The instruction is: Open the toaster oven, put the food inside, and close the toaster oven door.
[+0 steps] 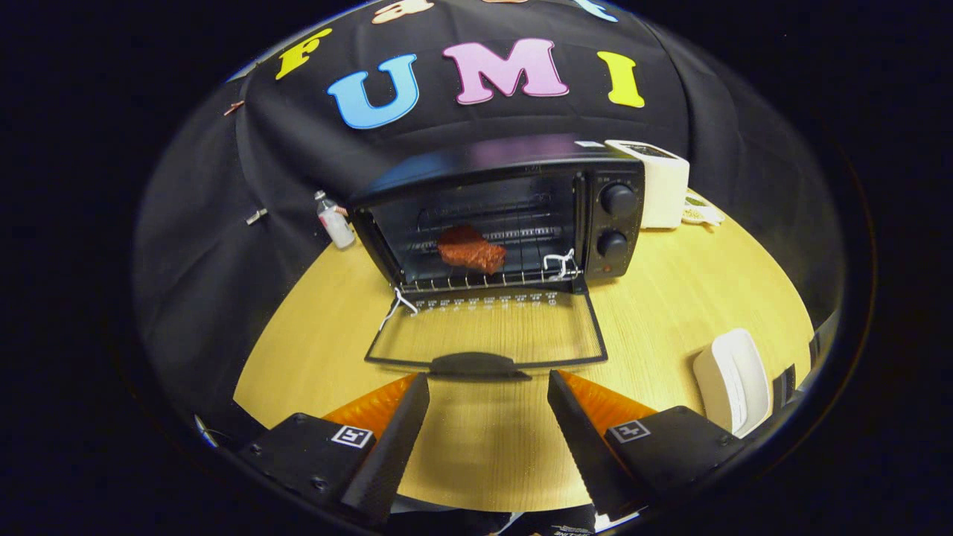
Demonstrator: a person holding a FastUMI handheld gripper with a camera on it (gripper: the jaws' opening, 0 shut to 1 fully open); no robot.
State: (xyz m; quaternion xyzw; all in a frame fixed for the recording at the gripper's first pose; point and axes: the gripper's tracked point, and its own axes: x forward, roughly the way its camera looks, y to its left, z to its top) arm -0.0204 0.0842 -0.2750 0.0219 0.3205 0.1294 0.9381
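Food (470, 249) sits on the rack inside the toaster oven (514, 216), door (484, 339) flat open on the bench (670, 298); tool (488, 406) wide and empty just near of the door handle (474, 365); risk: a lift off-centre slips off the handle and the door drops back.

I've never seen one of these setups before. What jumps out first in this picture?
First, the black toaster oven on the wooden table, its glass door folded flat toward the camera. Inside, a reddish-brown piece of food sits on the wire rack. Nearer, the tool is open and holds nothing, its two fingers spread just short of the door's handle.
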